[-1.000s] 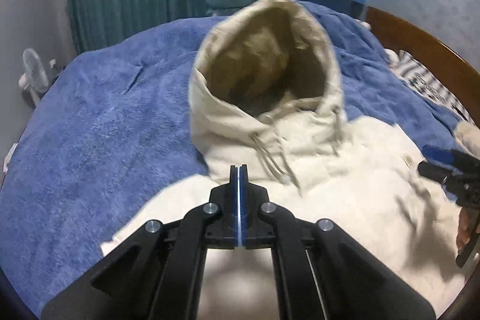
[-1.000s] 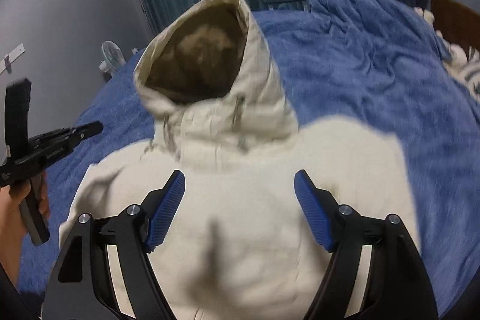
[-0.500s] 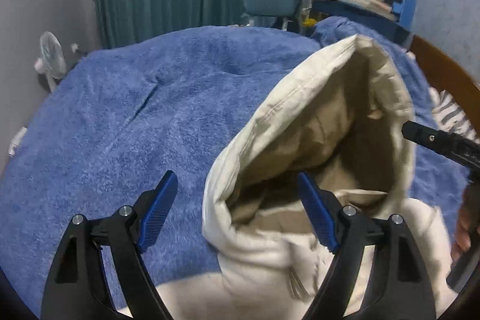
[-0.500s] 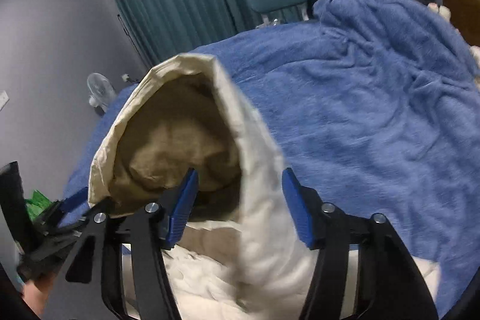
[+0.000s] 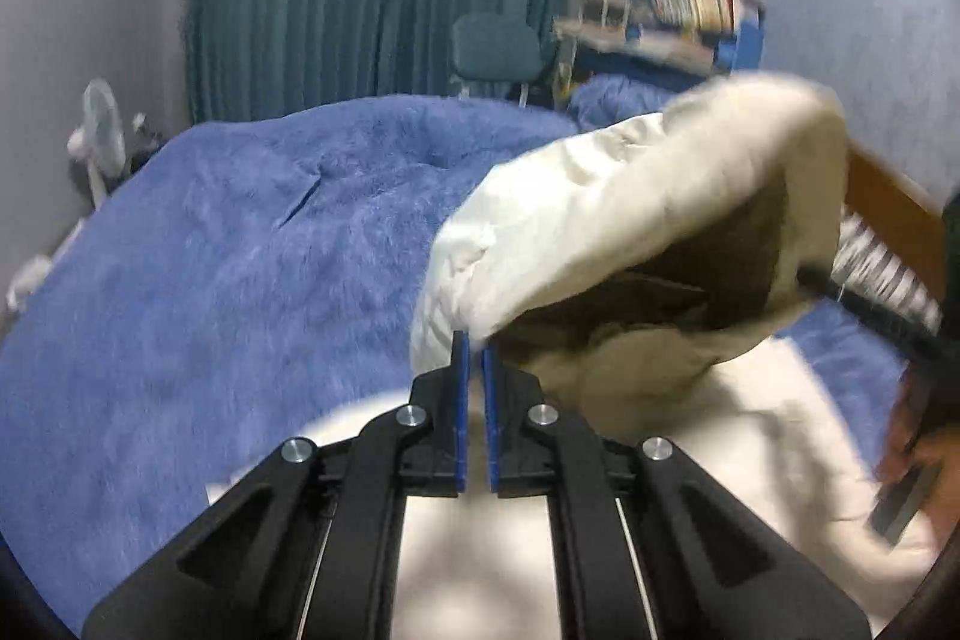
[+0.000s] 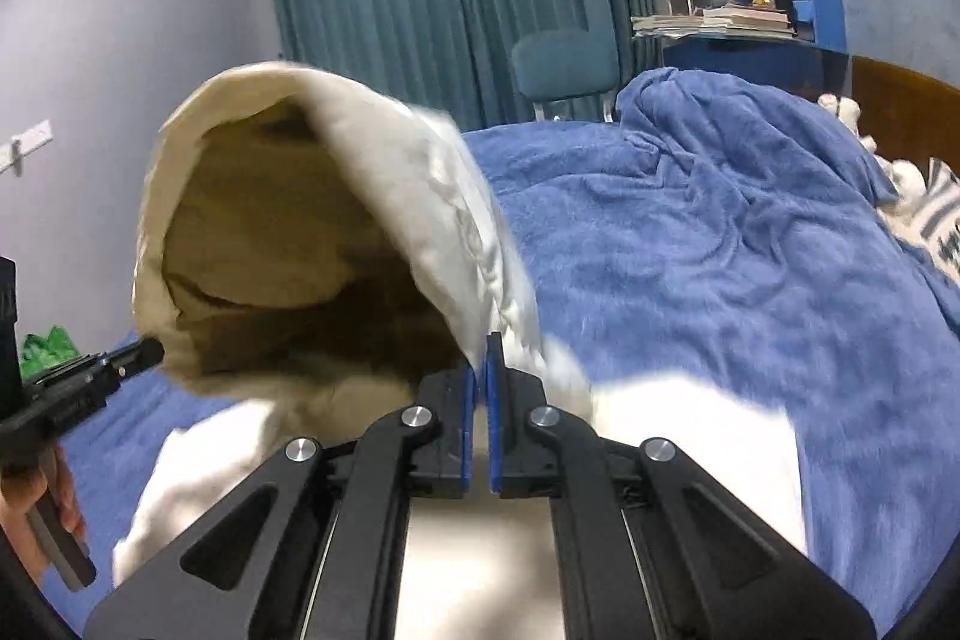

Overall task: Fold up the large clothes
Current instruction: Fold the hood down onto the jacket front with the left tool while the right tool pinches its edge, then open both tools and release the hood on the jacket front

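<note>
Both grippers are clamped on the cream hoodie's hood (image 6: 300,220): the left gripper (image 5: 474,349) pinches one edge of the opening and the right gripper (image 6: 483,355) the other. The hood hangs lifted over the hoodie's body (image 5: 750,436), which lies flat on the blue blanket (image 5: 210,268).

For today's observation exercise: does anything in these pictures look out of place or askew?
Yes: the hoodie's hood stands lifted and gaping, each side of its rim pinched by the left gripper and right gripper, while the body lies on the blanket.
</note>
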The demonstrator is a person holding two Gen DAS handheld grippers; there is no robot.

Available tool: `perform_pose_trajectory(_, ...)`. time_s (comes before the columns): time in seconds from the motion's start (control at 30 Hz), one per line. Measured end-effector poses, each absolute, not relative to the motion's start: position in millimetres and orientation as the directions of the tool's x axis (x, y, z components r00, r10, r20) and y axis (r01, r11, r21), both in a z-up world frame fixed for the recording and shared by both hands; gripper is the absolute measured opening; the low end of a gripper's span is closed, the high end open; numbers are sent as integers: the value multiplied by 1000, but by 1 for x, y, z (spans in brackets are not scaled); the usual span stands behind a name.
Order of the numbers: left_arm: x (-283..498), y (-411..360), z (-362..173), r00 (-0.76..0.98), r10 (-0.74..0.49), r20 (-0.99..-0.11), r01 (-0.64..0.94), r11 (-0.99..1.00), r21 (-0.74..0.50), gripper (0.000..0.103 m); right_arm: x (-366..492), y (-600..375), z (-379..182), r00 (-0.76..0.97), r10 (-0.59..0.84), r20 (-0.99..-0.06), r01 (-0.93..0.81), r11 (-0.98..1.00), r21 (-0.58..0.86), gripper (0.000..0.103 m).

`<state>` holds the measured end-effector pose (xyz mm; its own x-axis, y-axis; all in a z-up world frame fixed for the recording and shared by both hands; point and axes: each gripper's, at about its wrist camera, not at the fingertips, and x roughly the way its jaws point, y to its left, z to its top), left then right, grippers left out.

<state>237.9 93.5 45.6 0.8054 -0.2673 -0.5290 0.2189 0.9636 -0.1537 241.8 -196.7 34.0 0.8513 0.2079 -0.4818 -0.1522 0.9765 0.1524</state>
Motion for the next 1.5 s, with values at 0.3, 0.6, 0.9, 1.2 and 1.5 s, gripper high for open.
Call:
perform_pose_trajectory(0.3, 156, 77, 27, 763, -271, -587, 241, 962, -131, 2, 134, -179, -11, 842, 167, -512, -189, 982, 8, 3)
perform_pose_trajectory(0.6, 162, 44, 41, 722, -381, -578, 316, 924, -215, 3, 161, -182, -29, 797, 182, -576, -207, 978, 23, 3)
perform_pose_trajectory(0.9, 176, -12, 32, 709, -386, -590, 423, 902, -82, 38, 169, -176, -43, 762, 267, -590, -278, 958, 75, 4)
perform_pose_trajectory(1.2, 227, 35, -50, 627, -306, -716, 252, 950, -185, 40, 178, -175, -53, 721, 279, -635, -295, 952, 83, 31)
perform_pose_trajectory(1.5, 238, 38, -57, 649, -276, -709, 262, 956, -132, 42, 175, -193, -29, 715, 374, -590, -394, 913, 102, 69)
